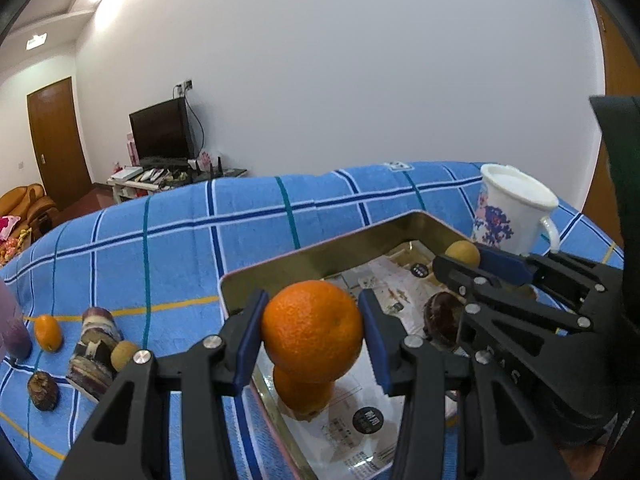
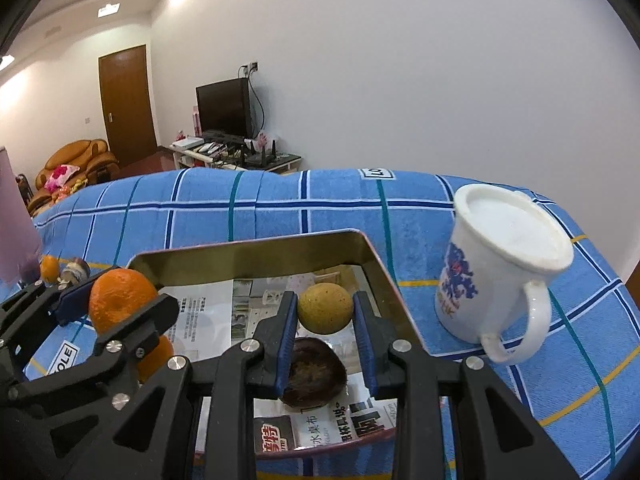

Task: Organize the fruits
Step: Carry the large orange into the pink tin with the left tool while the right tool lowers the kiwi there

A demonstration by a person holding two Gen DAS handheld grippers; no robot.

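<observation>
The left gripper is clamped on an orange, holding it above the near end of a metal tray lined with newspaper, directly over a second orange that lies in the tray. The right gripper is closed on a small yellow-green fruit held over the far part of the same tray, above a dark brown fruit lying on the paper. The tray sits on a counter covered by a blue checked cloth. A white mug stands just right of the tray; several small fruits lie on the cloth to its left
</observation>
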